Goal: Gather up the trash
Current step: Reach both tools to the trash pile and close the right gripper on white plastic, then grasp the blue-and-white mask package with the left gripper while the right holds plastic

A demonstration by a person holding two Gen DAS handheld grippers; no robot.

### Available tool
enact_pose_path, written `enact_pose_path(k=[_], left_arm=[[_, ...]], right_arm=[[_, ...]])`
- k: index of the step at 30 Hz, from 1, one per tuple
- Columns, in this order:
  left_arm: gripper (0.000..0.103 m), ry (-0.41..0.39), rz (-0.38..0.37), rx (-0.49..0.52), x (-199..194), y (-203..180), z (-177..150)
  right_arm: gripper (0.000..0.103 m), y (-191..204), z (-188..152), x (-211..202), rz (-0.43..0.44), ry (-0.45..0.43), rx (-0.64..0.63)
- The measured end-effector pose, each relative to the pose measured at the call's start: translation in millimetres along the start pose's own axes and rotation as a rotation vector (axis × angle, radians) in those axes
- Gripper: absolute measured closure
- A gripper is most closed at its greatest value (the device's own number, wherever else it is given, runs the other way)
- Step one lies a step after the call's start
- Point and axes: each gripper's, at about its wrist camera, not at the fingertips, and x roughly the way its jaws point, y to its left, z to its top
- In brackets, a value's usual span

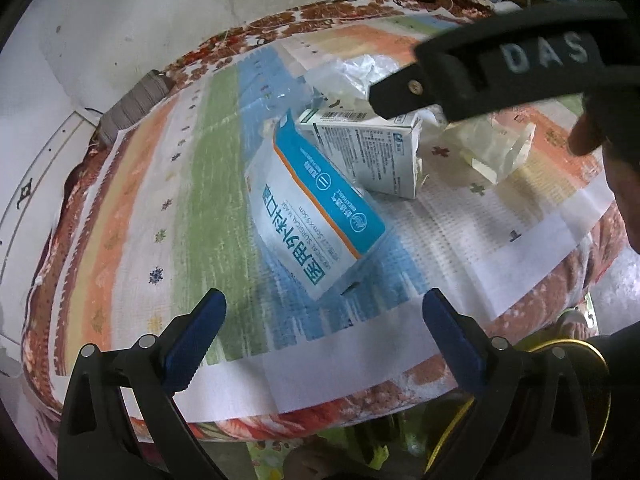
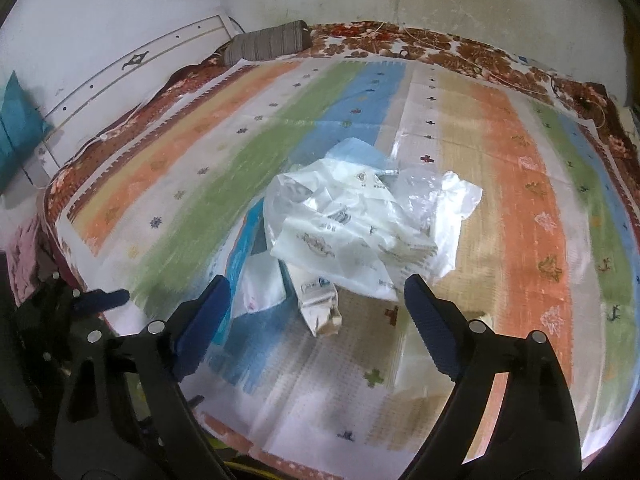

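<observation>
A pile of trash lies on a striped mat point(image 1: 168, 208) spread over a bed. In the left wrist view a blue-and-white mask packet point(image 1: 312, 216) leans on a white carton point(image 1: 372, 152), with crumpled clear plastic point(image 1: 496, 148) beside it. My left gripper point(image 1: 324, 312) is open just short of the packet, nothing between its pads. My right gripper point(image 2: 316, 292) hovers open over the pile; crumpled white plastic bags point(image 2: 360, 224) cover the carton point(image 2: 320, 304), whose crushed end shows between the fingers without touching them. The packet point(image 2: 244, 248) peeks out on the left. The right gripper's black body point(image 1: 500, 68) overhangs the carton.
A floral blanket point(image 2: 460, 50) borders the mat. A striped roll pillow point(image 2: 268, 46) lies at the far edge by a white headboard point(image 2: 120, 68). A thin white cable point(image 2: 500, 76) runs along the back. A yellow-rimmed object point(image 1: 560, 352) sits below the near bed edge.
</observation>
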Motion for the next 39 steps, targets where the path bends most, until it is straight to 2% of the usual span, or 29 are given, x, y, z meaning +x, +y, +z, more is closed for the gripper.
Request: enact_pose_path(k=[3, 7, 10, 14, 15, 16, 18, 19, 23, 26, 29, 33, 39], left_arm=[[0.009, -0.01, -0.001, -0.01, 2.6, 0.4, 2.0], [0.018, -0.001, 0.002, 0.025, 10.9, -7.3, 4.9], [0.022, -0.017, 0.029, 0.047, 15.8, -12.4, 8.2], [0.027, -0.062, 0.015, -0.003, 9.0, -8.3, 12.3], [0.03, -0.059, 0.009, -0.006, 10.6, -7.9, 12.3], [0.034, -0.055, 0.013, -0.002, 12.7, -8.4, 11.9], [0.056, -0.043, 0.043, 0.018, 18.9, -11.0, 12.0], [0.06, -0.037, 0.043, 0.022, 21.4, -11.6, 12.7], [0.089, -0.034, 0.023, 0.015, 26.1, -10.9, 16.8], [0.098, -0.04, -0.011, -0.048, 20.9, -0.8, 22.9], [0.102, -0.046, -0.037, -0.125, 14.1, 14.8, 28.5], [0.103, -0.053, -0.082, -0.255, 5.3, 44.8, 34.9], [0.103, -0.071, -0.129, -0.341, -4.6, 65.7, 36.5]], right_arm=[[0.025, -2.8, 2.7, 8.5, -0.012, 0.006, -0.001], [0.026, -3.4, 8.5, 15.8, -0.017, 0.014, 0.0], [0.037, -1.0, 11.3, 18.3, -0.021, 0.007, 0.0], [0.05, -3.1, 11.8, 25.8, -0.005, 0.024, 0.02], [0.056, -1.5, 11.0, 27.6, -0.01, 0.026, 0.009], [0.066, -0.9, 10.3, 28.8, -0.011, 0.026, 0.001], [0.072, -2.0, 9.3, 29.8, -0.016, 0.025, -0.001], [0.077, -3.5, 9.1, 29.3, -0.02, 0.02, 0.003], [0.087, -2.5, 9.2, 26.1, -0.027, 0.007, -0.016], [0.092, -5.0, 9.0, 21.0, -0.023, -0.002, -0.026], [0.094, -11.9, 10.6, 14.7, -0.016, -0.014, -0.013], [0.096, -23.8, 15.2, 4.3, 0.013, -0.024, 0.043], [0.097, -29.2, 20.0, -11.6, 0.043, -0.039, 0.076]])
